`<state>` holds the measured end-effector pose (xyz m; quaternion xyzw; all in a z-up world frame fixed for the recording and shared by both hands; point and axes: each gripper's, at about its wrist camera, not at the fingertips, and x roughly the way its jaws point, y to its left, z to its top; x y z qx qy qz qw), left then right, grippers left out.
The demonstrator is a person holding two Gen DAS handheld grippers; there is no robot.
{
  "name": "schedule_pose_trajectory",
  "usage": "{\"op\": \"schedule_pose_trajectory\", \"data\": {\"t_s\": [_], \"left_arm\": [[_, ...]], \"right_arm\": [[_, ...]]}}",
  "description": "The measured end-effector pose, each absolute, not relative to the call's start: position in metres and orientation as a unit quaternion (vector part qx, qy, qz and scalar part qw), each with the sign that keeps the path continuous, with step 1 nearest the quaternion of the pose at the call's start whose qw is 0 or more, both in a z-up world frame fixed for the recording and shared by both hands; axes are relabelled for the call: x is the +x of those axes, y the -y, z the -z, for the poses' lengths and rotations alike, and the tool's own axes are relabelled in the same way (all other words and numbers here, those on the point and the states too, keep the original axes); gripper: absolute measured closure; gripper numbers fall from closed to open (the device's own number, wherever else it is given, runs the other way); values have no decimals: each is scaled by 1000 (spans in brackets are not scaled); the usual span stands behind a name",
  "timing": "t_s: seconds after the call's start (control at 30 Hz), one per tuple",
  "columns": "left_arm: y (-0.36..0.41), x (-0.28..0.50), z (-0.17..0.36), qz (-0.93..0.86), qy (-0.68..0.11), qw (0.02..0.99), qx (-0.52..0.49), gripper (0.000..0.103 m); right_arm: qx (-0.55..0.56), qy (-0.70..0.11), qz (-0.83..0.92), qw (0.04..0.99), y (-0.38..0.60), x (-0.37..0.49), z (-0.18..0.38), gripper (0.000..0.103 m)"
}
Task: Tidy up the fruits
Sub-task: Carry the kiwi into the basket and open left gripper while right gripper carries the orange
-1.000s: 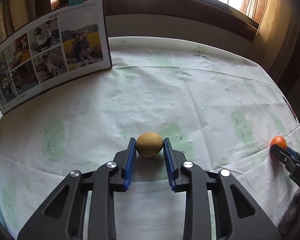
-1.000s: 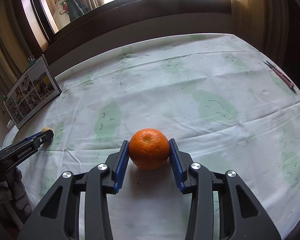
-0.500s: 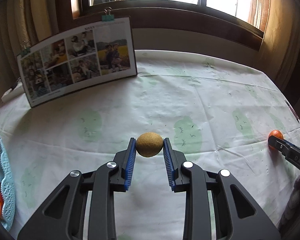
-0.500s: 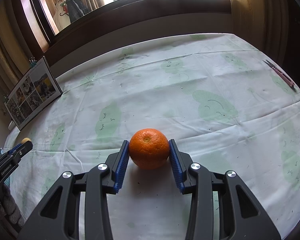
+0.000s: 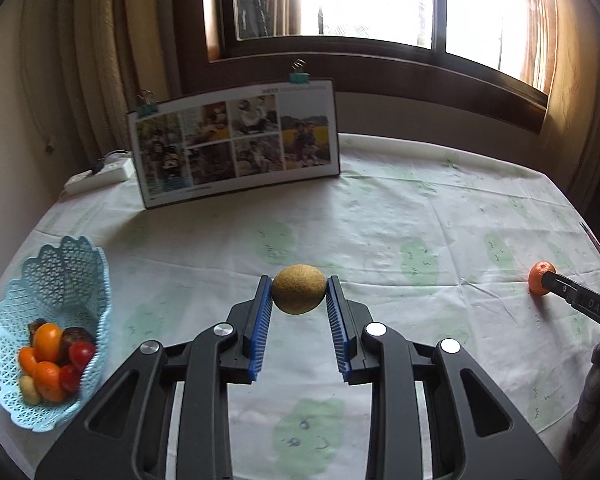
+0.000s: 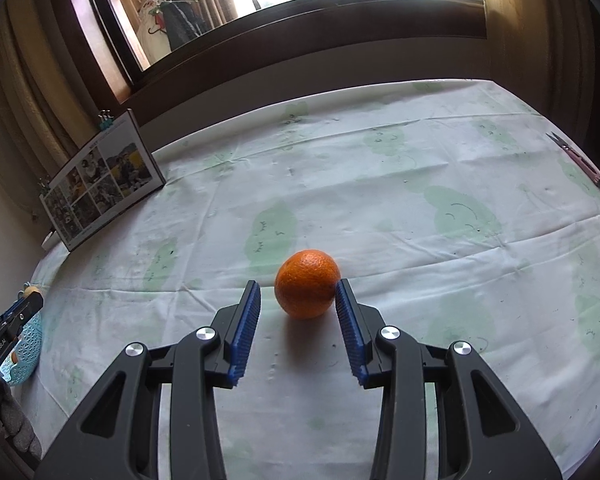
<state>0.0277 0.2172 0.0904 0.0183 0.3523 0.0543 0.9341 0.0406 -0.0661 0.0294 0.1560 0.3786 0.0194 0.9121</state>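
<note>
- now, at nine o'clock in the left wrist view, a pale blue lattice plastic basket holds orange, red and dark fruits.
- the left gripper pinches a brown fuzzy oval kiwi between its blue ribbed pads, raised above the green-patterned white tablecloth.
- the right gripper stands spread; a round orange mandarin rests on the cloth, touching only the right pad.
</note>
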Motion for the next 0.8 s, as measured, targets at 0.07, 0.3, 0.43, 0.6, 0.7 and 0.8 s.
{"op": "schedule_pose_trajectory", "data": {"t_s": [0.07,0.3,0.43,0.6,0.7,0.8], "left_arm": [[-226,20,-95,-62,-346,936,12,75],[-261,-1,-103,-99,-334,937,-11,75],[-279,-12,-106,-115,-328,938,-12,75],[-304,-23,-112,-139,-319,937,-22,75],[-320,-30,-116,-154,-312,937,-33,75],[-336,-35,-118,-168,-307,936,-39,75]], "right_arm": [[153,-376,-26,914,61,39,-31,63],[144,-382,-21,913,54,39,-28,63],[145,-387,-4,911,60,43,-23,63],[149,-392,1,908,62,57,-24,56],[141,-402,1,905,59,69,-21,56],[135,-412,5,901,56,77,-15,56]]}}
